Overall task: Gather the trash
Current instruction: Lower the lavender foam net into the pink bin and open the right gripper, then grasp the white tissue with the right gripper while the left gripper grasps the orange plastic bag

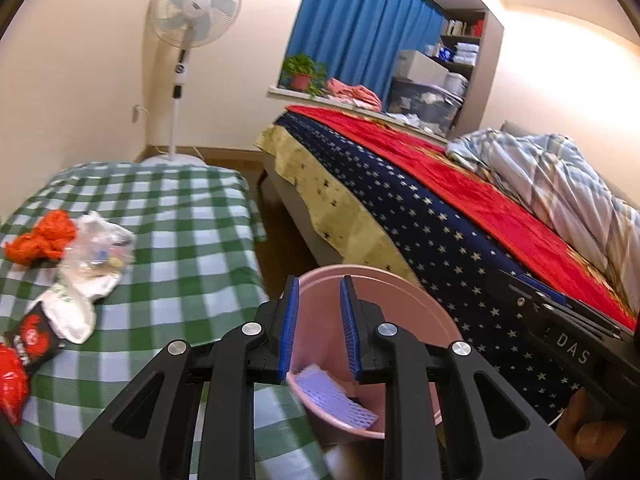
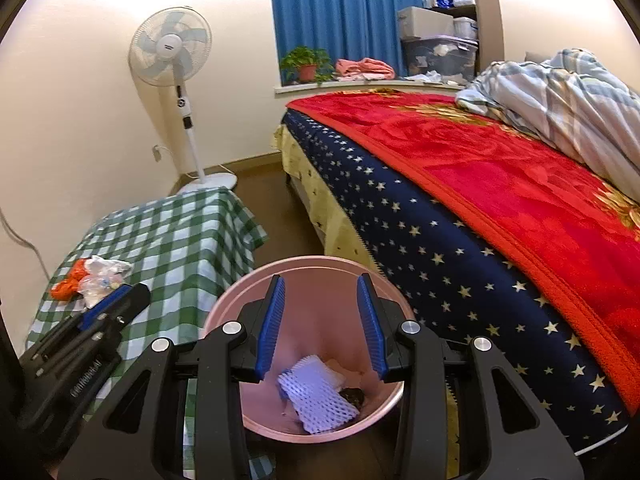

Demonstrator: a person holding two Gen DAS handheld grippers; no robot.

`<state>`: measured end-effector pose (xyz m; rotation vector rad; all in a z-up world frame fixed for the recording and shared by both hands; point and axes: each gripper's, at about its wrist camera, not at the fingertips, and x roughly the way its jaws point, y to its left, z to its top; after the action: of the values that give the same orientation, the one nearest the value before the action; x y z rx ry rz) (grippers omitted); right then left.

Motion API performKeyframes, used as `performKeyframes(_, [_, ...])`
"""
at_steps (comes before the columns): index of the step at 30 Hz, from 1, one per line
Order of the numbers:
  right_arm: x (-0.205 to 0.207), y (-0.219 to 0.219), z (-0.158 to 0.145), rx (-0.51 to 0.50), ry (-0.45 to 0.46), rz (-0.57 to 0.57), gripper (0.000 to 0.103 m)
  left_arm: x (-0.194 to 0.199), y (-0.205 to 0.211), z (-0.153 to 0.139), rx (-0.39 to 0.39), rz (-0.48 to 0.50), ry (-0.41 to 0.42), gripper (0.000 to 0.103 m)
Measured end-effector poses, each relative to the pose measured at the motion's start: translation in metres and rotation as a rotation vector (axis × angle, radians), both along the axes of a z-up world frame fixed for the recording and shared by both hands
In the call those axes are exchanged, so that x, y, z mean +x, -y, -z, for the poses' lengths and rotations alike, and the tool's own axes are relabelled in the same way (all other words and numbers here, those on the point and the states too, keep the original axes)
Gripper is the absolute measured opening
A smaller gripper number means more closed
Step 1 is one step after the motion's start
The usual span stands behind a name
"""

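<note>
Over the bin, lower centre of both views: both grippers point down into it at a slant
Left gripper: jaws spread a little, nothing between the blue pads; its tips hang over the near rim of the bin
Right gripper: jaws spread wider, nothing pinched; the open mouth of the bin shows between its fingers
Left gripper from the right view: black body at lower left, lying across the table edge beside the bin
Hand: a bit of one shows at the lower right of the left view, under the black bar marked DAS; too cut off to read its pose
Bin: pink, round, standing on the floor between the table and the bed
Bin contents: white foam net at the bottom, directly below the right gripper's gap; a small dark lump just beside it; some pale scraps behind
Trash left on the table: at the left edge of the left view, well apart from both grippers: orange bag, clear bag touching it, white bag below, dark red-printed packet, red wrapper in the corner
Table: green check cloth, just left of the bin
</note>
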<state>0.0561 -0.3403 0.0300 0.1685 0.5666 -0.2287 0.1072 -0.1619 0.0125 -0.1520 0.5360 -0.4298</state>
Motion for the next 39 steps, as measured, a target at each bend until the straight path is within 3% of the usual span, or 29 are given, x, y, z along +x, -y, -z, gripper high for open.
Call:
performKeyframes(10, [0.005,-0.034,-0.002,0.021,0.028,-0.103,0.037,-0.003,-0.068,0.002,0.001,-0.159,-0.001,0.021])
performKeyframes(20, [0.022,-0.102,-0.002,0.074,0.076,-0.276,0.035,0.000,-0.126,0.009,0.004,-0.314,-0.014,0.021])
performKeyframes(29, [0.053,-0.157,0.003,0.142,0.110,-0.388,0.035,0.012,-0.180,0.012,-0.007,-0.481,-0.011,0.021])
performKeyframes(39, [0.100,-0.194,0.019,0.184,0.105,-0.444,0.035,0.038,-0.222,0.022,-0.005,-0.603,-0.038,0.021])
